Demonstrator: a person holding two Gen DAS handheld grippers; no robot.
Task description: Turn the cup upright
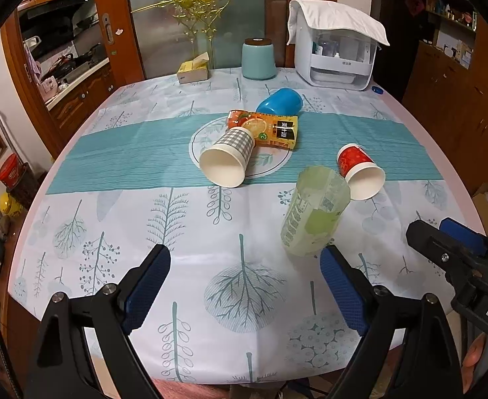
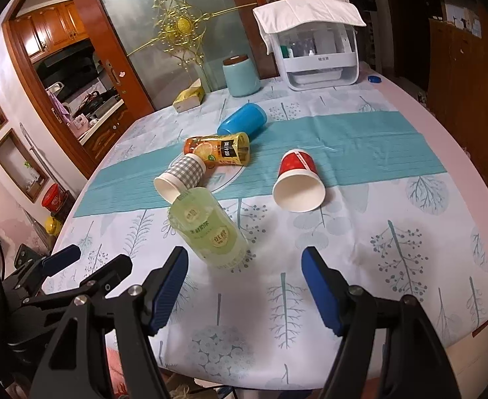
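Green cup (image 1: 313,212) stands mouth-down on the cloth (image 1: 210,232), its closed base on top, translucent with a printed label, leaning a touch in the fisheye. It sits just ahead of the left gripper (image 1: 245,261), right by the tip of that gripper's right finger, apart from it as far as I can tell. From the right gripper (image 2: 245,264) it lies just ahead and to the left, off the left fingertip.

Both grippers hover low over the near edge of the table, jaws spread wide, nothing between the blue pads (image 2: 169,291).

Ahead of the right gripper and slightly right, a red paper cup (image 2: 299,183) lies on its side, mouth toward the camera. Beyond the green cup, a checked paper cup (image 1: 229,158) lies on its side too, its base touching or just beside an orange juice bottle (image 1: 267,129) that also lies flat. Behind that, a blue cup (image 1: 279,101) on its side.

At the far edge: a teal canister (image 1: 258,60), a yellow tissue box (image 1: 193,68), and a white appliance (image 1: 337,60) with a white towel (image 1: 333,16) draped on top. A small blue cap (image 1: 378,89) lies beside the appliance.
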